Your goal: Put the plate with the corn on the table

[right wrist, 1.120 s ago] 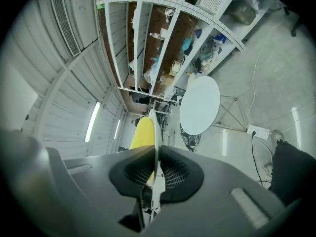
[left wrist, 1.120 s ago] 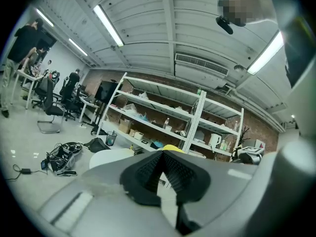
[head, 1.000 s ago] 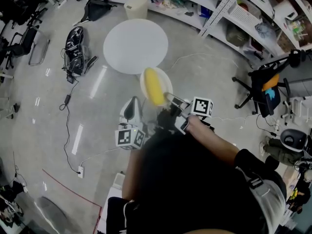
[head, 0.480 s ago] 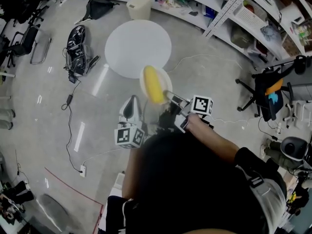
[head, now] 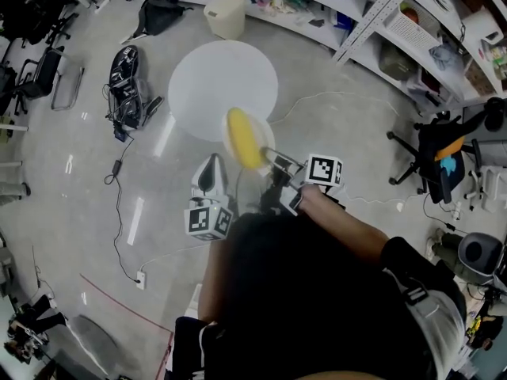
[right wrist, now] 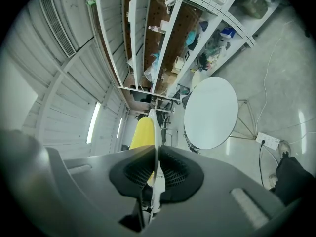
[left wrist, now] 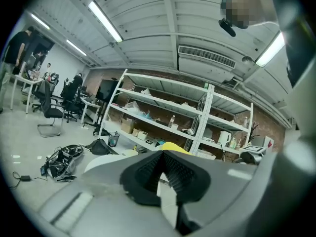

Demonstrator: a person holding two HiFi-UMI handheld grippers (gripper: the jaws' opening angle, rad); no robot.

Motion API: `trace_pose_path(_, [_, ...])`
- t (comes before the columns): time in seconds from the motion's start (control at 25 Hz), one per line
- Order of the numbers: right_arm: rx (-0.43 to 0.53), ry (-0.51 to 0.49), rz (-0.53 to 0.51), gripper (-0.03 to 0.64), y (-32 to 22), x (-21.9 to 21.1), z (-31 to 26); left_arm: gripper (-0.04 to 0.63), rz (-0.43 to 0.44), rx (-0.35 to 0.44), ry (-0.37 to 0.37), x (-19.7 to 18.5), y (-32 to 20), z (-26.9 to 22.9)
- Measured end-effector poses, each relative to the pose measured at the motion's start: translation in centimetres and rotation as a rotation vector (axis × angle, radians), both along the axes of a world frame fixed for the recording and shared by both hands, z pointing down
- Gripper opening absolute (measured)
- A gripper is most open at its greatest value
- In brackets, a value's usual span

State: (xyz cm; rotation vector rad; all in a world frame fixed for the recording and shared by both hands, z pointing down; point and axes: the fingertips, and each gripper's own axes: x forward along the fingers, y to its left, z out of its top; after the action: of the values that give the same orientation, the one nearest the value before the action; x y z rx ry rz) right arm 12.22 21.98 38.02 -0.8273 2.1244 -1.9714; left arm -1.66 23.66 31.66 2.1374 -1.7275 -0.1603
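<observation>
Grey polished floor [head: 71, 172] fills most of the head view, with white metal shelving [head: 372, 14] along its far side, and in the open space between stands the round white table [head: 223, 85], its top bare. The pale plate [head: 268, 135] is off the ground and carried edge-on towards that table; from above its far rim seems to lie over the table's near edge, though how high it hangs over the tabletop cannot be told. The yellow corn [head: 245, 138] lies along the plate and covers most of it. The right gripper [head: 275, 159] has its jaws nearly together, pinched on the plate's near rim, and the right gripper view shows that thin rim running straight up between the two black pads with the corn on its left and the table beyond on the right. The left gripper [head: 211, 172] hangs just beside, a little nearer the person, with its jaws closed on each other and nothing between them. By my reading the pick-up and most of the carry are done; what is left is to bring the plate fully over the tabletop, lower it level until it sits, and let go of the rim
</observation>
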Motion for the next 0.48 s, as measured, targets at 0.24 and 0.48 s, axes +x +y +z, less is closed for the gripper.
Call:
trace_pose_path(0.24, [-0.012,-0.014,-0.017,0.035,-1.7,-0.2,0.1,0.005,-0.017,-0.008,-0.006,0.7,-1.7,0.0])
trace_pose_path(0.48, [0.022,-0.045,-0.044,0.035,-3.5,0.0,-0.9,0.005,-0.048,-0.007,-0.012,1.3,-2.7,-0.6])
